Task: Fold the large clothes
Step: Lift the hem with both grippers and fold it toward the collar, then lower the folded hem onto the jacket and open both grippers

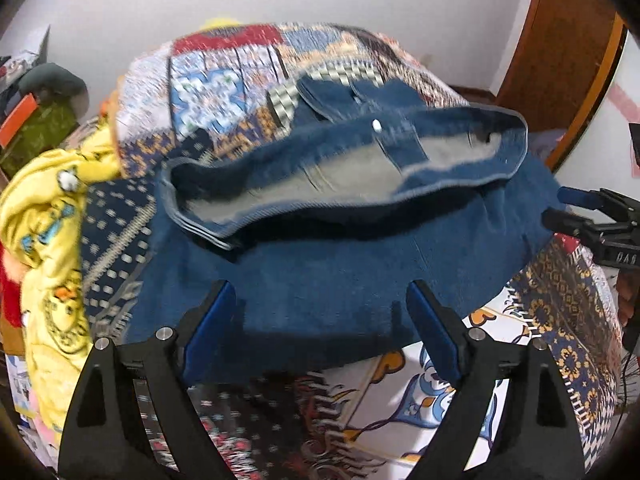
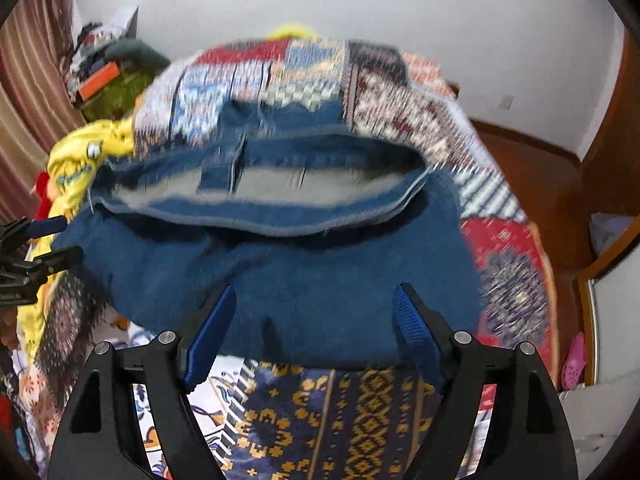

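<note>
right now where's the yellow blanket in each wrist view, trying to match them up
Left wrist: the yellow blanket fills the left edge, left of the blue jeans.
Right wrist: the yellow blanket is a smaller patch at upper left, beside the jeans' waistband.
Shared landmark: the patterned bedspread under the jeans in both views.

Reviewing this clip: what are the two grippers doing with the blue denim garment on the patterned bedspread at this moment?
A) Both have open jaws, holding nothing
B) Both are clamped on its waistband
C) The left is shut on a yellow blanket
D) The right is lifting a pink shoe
A: the left gripper and right gripper both show jaws spread wide over the near edge of the denim garment, with no cloth pinched between them.
</note>
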Demonstrator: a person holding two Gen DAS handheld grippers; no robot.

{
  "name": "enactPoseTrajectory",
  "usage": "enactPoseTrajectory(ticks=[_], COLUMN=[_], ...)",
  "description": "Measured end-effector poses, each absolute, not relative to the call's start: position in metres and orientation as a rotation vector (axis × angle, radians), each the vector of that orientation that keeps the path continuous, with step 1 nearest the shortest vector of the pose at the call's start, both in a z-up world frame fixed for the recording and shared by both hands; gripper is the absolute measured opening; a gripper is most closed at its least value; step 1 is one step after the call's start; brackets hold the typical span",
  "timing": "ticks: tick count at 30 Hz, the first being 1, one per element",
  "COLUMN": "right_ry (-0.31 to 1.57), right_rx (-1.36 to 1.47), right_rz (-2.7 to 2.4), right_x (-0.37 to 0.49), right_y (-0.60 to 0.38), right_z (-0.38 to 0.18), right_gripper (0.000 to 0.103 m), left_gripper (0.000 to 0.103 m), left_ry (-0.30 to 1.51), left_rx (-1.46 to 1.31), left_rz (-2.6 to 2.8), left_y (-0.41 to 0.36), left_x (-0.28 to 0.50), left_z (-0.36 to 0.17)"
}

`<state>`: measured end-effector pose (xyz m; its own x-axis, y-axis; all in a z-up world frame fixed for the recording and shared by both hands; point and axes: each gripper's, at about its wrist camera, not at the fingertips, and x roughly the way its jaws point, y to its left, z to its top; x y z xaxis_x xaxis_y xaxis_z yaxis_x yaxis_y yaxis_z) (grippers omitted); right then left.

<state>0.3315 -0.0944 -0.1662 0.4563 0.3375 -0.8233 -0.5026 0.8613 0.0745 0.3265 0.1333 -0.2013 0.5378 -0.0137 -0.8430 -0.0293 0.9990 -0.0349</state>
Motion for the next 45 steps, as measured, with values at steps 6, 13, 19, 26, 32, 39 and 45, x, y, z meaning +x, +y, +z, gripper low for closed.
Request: enactPoseTrajectory(ticks=[6,13,19,26,32,39,45], right_ry=[1.001,0.992,0.944,0.914,0.887,0.938,0.964], right_rx=[-0.223,-0.236,-0.149,-0.007,-0.145,-0.244,-0.254], right_rz=[0.524,0.511,0.354,0.388,0.525,0.617,0.593], right_x=[0.347,0.4,0.449,0.431,0.379,0.352,0.349], right_y=[-0.073,-0.041,-0.048,-0.073,-0.049,-0.022,-0.037], right_z=[-0.194,-0.196,-0.181,-0.153,-0.146,-0.18,-0.2], right_gripper=[0.078,0.078,0.078,0.078,0.078,0.078,0.082], left_gripper=[0.087,0.087,0.086,0.086,0.086,0.086,0.086], left_ry=[1.022,1.013,0.946,0.806,0.845,0.94,0.977], left_rx=[-0.049,-0.049,0.003,-0.003,-0.066,-0.117,-0.085], left_rz=[0.042,0.104,0.202,0.229,0.079,-0.027,0.026], left_y=[0.134,0.166,0.19,0.207,0.197,0.167,0.167], left_x=[0.357,0.423,0.464,0.43,0.386,0.363,0.348], left_z=[-0.228,-0.228,-0.204,-0.154,-0.152,-0.201,-0.237])
